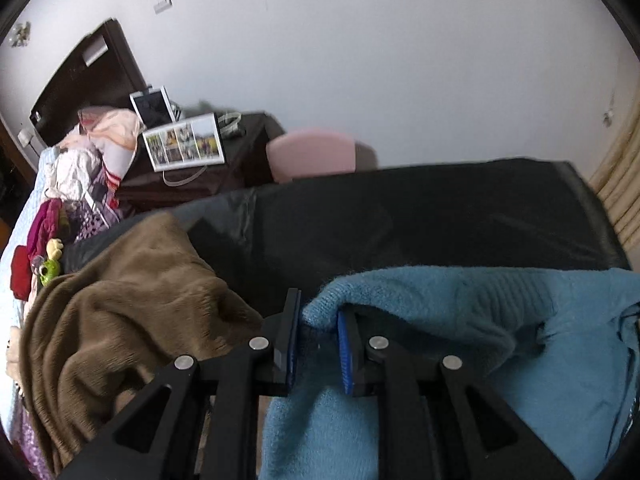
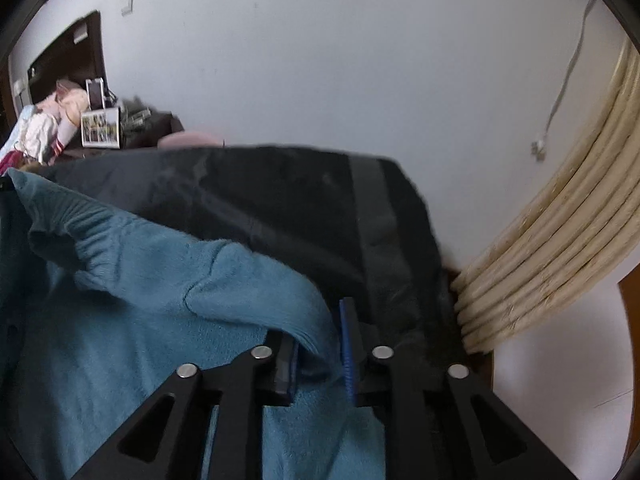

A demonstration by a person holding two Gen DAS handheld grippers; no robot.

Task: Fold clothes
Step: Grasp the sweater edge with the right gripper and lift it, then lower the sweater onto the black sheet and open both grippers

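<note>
a plain white wall (image 1: 360, 60) is standing behind a desk (image 1: 400, 216) draped in black cloth, where a fuzzy blue knit sweater (image 1: 460, 320) is lying; left fingers (image 1: 294, 332) are pinching its edge, right fingers (image 2: 347, 340) are gaping around a fold.

Garments on the dark work surface (image 1: 440, 216): one blue knitted garment (image 1: 460, 300), one brown fleece garment (image 1: 132, 288). Grippers: two, left gripper (image 1: 318, 344) and right gripper (image 2: 320, 344). Photo frames: one (image 1: 184, 142). Pink stools: one (image 1: 312, 152)

Both wrist views look close, downward — sharing the blue sweater (image 1: 460, 320) (image 2: 140, 300).
</note>
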